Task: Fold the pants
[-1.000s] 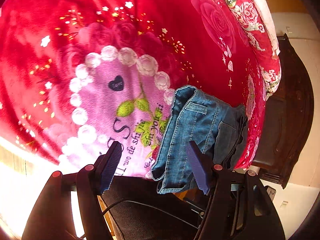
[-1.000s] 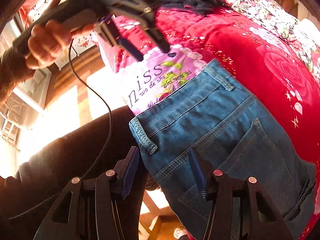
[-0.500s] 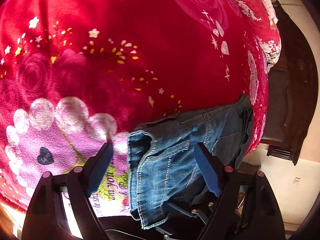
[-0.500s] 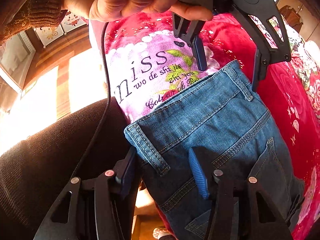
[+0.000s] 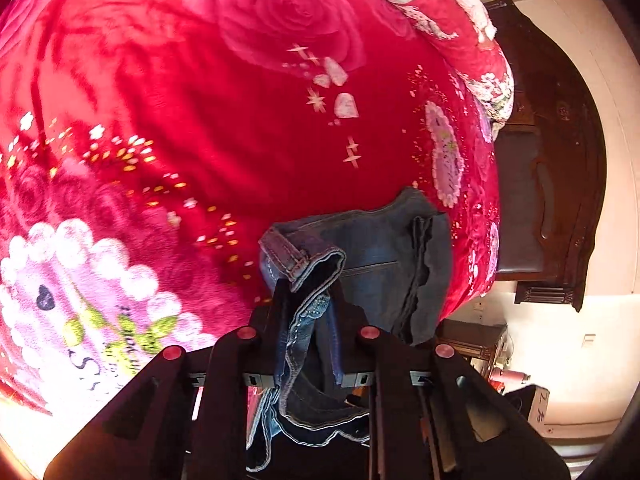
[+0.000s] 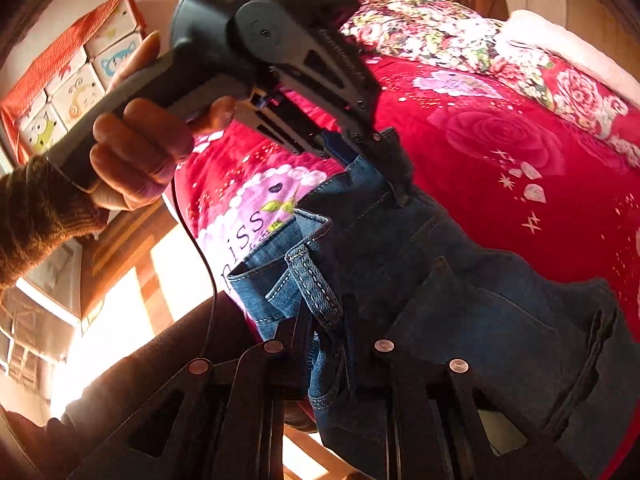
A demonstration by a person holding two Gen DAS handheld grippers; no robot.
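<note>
"iss" on blanket [image 6: 256, 216]

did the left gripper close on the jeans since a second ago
Yes. The left gripper, open above the red blanket a second ago, is now shut on the jeans waistband, lifting it off the pink patch.

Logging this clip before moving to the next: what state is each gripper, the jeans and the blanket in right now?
Left gripper: shut on the jeans' waistband.
Right gripper: shut on the waistband nearer the bed's edge.
Jeans: bunched, waist end lifted, the rest on the blanket.
Blanket: spread over the bed.
</note>
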